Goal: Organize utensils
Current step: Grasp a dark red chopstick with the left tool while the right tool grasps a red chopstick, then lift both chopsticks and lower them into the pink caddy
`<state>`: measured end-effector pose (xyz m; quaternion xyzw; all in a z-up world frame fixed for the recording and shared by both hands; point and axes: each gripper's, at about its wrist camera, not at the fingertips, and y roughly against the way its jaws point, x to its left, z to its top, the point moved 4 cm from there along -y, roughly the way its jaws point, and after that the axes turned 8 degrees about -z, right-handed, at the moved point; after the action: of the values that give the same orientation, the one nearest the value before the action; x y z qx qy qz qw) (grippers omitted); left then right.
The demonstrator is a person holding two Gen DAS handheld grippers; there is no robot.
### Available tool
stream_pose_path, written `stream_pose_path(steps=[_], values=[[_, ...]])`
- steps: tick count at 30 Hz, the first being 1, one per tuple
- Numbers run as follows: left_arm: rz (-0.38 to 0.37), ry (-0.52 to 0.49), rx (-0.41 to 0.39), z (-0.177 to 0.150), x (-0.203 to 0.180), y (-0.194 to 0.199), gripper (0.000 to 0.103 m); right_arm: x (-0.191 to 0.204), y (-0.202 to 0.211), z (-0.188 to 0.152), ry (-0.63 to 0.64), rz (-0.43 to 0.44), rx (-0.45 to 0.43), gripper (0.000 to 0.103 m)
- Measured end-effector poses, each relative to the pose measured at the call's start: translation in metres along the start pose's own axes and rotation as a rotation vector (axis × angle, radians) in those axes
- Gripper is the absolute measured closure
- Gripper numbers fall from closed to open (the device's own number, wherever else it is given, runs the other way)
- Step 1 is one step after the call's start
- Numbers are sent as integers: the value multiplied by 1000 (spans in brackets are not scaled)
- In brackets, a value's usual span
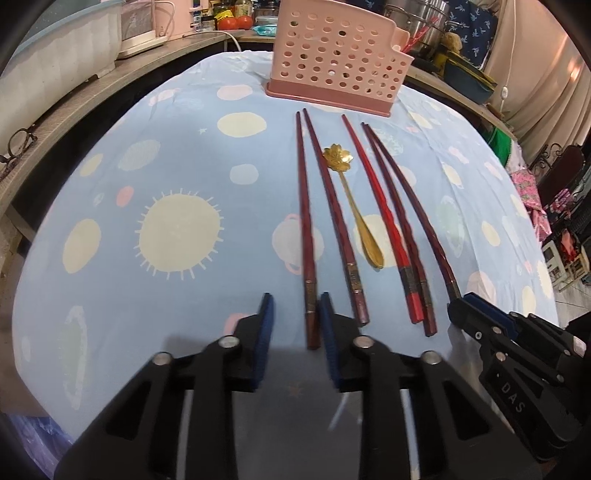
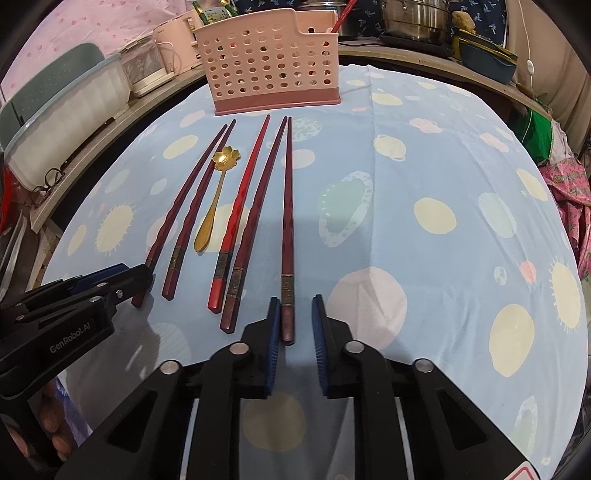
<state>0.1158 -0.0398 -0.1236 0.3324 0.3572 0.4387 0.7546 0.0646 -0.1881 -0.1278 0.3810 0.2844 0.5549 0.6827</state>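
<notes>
Several dark red chopsticks and a gold flower-bowl spoon (image 1: 355, 206) lie side by side on the blue cloth, in front of a pink perforated utensil basket (image 1: 332, 55). My left gripper (image 1: 295, 306) is open, its jaws on either side of the thick end of the leftmost chopstick (image 1: 307, 236). My right gripper (image 2: 295, 308) is open around the thick end of the rightmost chopstick (image 2: 287, 221). The spoon (image 2: 214, 199) and basket (image 2: 273, 59) also show in the right wrist view. Each gripper shows in the other's view, left gripper (image 2: 122, 280), right gripper (image 1: 461, 306).
The table (image 1: 147, 184) has a blue cloth with sun and planet prints. A counter behind holds a white tub (image 1: 55, 62), pink appliances, metal pots (image 2: 410, 18) and jars. Eyeglasses (image 1: 18, 144) lie on the ledge at the left.
</notes>
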Motion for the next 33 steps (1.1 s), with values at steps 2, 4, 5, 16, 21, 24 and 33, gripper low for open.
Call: stream_pose_path(steps=[2,4,5,16,21,24,33], values=[[-4,0,-1,0,0,0,89,-1,0,0,-3,4,1,95],[-13,1,-1,-1,2,1,95,-2,1,-1,-6,7,1,95],[-19,4,0,-1,2,1,96,-2,1,-1,-7,8,1,95],[-37,20,-78,5,4,46,96,-14,40,5,-38,46,-67,96],[-44,27,-163,21,2,84,96,-26,71,18,-74,65,-135,96],[-53,30,-216,36,1,106,96,-33,91,32,-94,75,-183,96],[-60,-2,-354,88,-7,156,96,-46,144,84,-119,87,-331,96]])
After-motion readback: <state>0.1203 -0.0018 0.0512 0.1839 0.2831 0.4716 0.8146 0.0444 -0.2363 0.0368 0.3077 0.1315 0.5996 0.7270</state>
